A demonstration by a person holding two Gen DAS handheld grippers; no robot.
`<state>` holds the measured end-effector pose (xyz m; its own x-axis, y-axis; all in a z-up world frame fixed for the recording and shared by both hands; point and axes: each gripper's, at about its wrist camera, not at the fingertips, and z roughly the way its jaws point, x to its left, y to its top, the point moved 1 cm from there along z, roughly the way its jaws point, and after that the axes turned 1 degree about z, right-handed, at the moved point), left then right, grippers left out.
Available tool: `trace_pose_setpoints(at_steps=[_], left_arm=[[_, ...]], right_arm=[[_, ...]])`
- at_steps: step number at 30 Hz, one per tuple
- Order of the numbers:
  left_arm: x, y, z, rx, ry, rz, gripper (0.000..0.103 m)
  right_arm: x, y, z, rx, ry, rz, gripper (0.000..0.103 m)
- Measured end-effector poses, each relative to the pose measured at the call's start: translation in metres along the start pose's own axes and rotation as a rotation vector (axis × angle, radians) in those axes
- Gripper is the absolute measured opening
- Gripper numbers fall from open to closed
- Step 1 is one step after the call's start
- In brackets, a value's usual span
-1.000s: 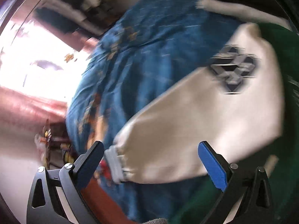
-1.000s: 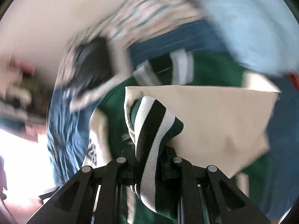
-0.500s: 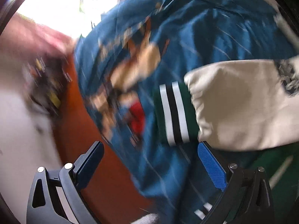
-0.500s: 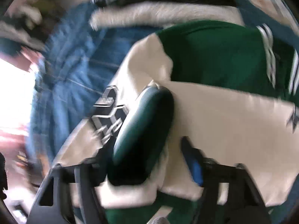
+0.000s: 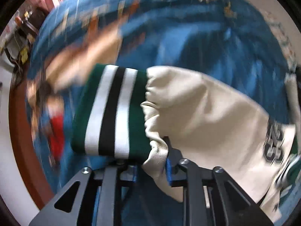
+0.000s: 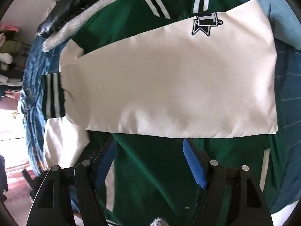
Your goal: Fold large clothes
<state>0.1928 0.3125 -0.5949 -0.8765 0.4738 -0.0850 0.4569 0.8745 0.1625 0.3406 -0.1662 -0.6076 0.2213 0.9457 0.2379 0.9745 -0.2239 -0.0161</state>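
A green varsity jacket (image 6: pixel 150 171) with cream sleeves lies spread on a blue bedspread (image 6: pixel 289 86). One cream sleeve (image 6: pixel 178 86) lies folded across its body, its striped cuff (image 6: pixel 52 96) at the left. My right gripper (image 6: pixel 150 154) is open and empty, just above the green body below that sleeve. In the left wrist view my left gripper (image 5: pixel 150 167) is shut on the other cream sleeve (image 5: pixel 207 116) next to its green, white and black striped cuff (image 5: pixel 111 113), holding it above the bedspread (image 5: pixel 188 37).
A black and grey fleece garment (image 6: pixel 75 5) lies at the bed's far left corner, touching the jacket's shoulder. A light blue cloth (image 6: pixel 272 5) lies at the far right. The bed's brown wooden edge (image 5: pixel 22 150) and white floor show at the left.
My right gripper let go of the striped cuff and opened; that sleeve now lies flat across the jacket. My left gripper, open before, closed on the other sleeve at its cuff.
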Motion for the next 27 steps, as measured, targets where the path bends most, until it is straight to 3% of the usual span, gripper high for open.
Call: trace_pose_setpoints(at_steps=[6, 10, 12, 14, 17, 19, 22, 23, 24, 27], left_arm=[[-0.027, 0.119, -0.014, -0.147, -0.054, 0.041, 0.014], [-0.051, 0.160, 0.001, -0.162, -0.081, 0.118, 0.014], [-0.061, 0.175, 0.015, -0.138, -0.083, 0.165, 0.014], [-0.058, 0.174, 0.020, -0.110, -0.072, 0.187, 0.016], [-0.054, 0.173, 0.023, -0.087, -0.074, 0.198, 0.021], [-0.046, 0.168, 0.021, -0.062, -0.087, 0.195, 0.027], [-0.034, 0.158, 0.012, -0.047, -0.121, 0.185, 0.057], [-0.028, 0.151, 0.006, -0.047, -0.132, 0.174, 0.074], [-0.025, 0.147, 0.002, -0.051, -0.144, 0.163, 0.079], [-0.017, 0.120, -0.002, -0.026, -0.183, 0.108, 0.079]], right_arm=[[0.037, 0.014, 0.009, -0.003, 0.092, -0.018, 0.075], [0.078, 0.035, 0.042, -0.008, 0.219, 0.013, 0.071], [0.102, 0.046, 0.071, 0.037, 0.269, 0.037, 0.046], [0.129, 0.053, 0.104, 0.119, 0.344, 0.047, 0.045], [0.156, 0.058, 0.115, 0.128, 0.243, -0.046, 0.047], [0.155, 0.058, 0.105, 0.127, 0.259, -0.082, 0.047], [0.132, 0.045, 0.071, 0.104, 0.269, -0.111, 0.055], [0.128, 0.044, 0.066, 0.099, 0.263, -0.112, 0.058], [0.118, 0.040, 0.057, 0.093, 0.251, -0.109, 0.058], [0.091, 0.026, 0.042, 0.081, 0.203, -0.084, 0.058]])
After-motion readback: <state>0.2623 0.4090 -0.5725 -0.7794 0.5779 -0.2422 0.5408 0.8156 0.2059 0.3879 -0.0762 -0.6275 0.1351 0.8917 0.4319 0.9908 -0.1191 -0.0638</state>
